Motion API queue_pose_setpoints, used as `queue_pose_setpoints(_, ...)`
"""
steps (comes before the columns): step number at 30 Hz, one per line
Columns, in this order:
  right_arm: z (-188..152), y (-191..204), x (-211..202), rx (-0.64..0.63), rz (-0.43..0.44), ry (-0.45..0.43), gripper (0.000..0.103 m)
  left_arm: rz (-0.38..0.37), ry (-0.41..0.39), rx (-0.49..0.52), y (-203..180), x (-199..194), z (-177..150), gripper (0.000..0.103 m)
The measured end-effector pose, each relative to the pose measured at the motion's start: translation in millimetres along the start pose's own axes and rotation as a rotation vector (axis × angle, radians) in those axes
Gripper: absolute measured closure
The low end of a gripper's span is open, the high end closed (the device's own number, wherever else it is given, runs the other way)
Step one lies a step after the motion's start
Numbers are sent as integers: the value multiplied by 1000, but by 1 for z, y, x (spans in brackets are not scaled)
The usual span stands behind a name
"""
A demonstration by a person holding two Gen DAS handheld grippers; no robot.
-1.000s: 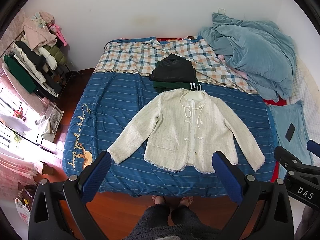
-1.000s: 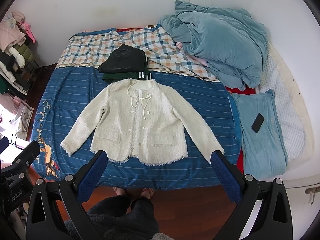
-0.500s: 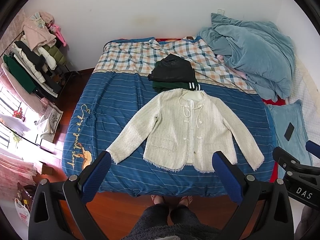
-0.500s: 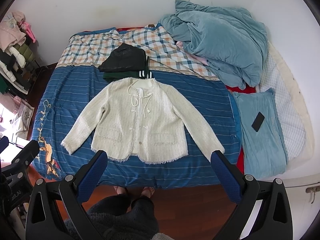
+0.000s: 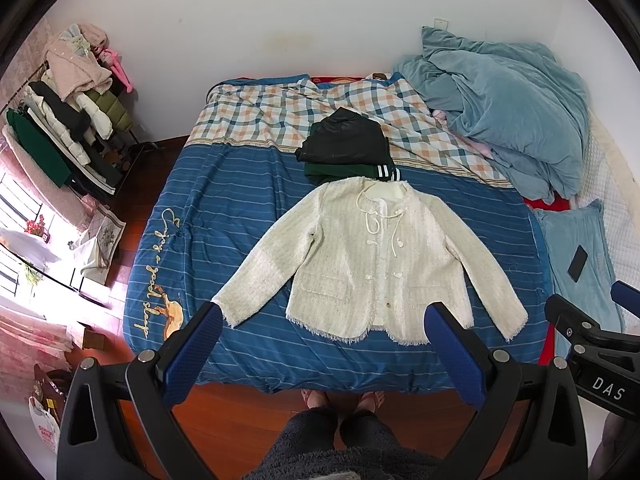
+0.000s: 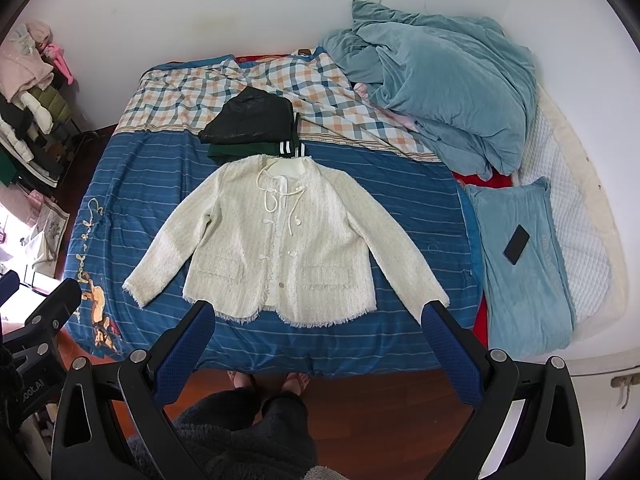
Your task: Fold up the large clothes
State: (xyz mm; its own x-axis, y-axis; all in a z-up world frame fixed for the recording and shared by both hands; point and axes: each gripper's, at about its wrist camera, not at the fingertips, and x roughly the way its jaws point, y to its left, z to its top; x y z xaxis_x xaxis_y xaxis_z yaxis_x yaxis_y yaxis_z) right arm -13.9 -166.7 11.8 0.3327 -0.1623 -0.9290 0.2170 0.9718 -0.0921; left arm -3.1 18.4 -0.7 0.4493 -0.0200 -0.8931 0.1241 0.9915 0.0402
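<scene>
- Two grippers are held above the foot of the bed, the left gripper [image 5: 322, 346] and the right gripper [image 6: 318, 344], each with its blue pads spread wide apart and nothing between them.
- Below them a person's feet [image 6: 266, 382] are seen on the wood floor, just at the bed edge.
- The jacket [image 5: 372, 256] is laid flat and face up on the blue striped bed [image 5: 224, 208], ahead of and below both grippers, touched by neither.
- Its long axis is run from the fringed hem, nearest the grippers, to the collar, pointed away toward the wall.
- The sleeves are splayed outward and down toward the near edge: the left cuff [image 5: 226, 312] is judged nearer the left gripper, the right cuff [image 6: 430, 296] nearer the right one, so a sleeve fold inward is likely called for from each side.
- Beyond the collar, a folded dark pile [image 6: 252, 124] is set, just touching the jacket's top edge.
- Farthest off, a blue duvet [image 6: 436, 80] is heaped by the wall.
</scene>
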Motion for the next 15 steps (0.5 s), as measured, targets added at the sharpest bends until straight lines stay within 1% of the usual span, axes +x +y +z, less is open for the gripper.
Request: queue_pose_setpoints(15,-3,3,-1,-4,1,1,0,0,-1,1,0,0,-1,0)
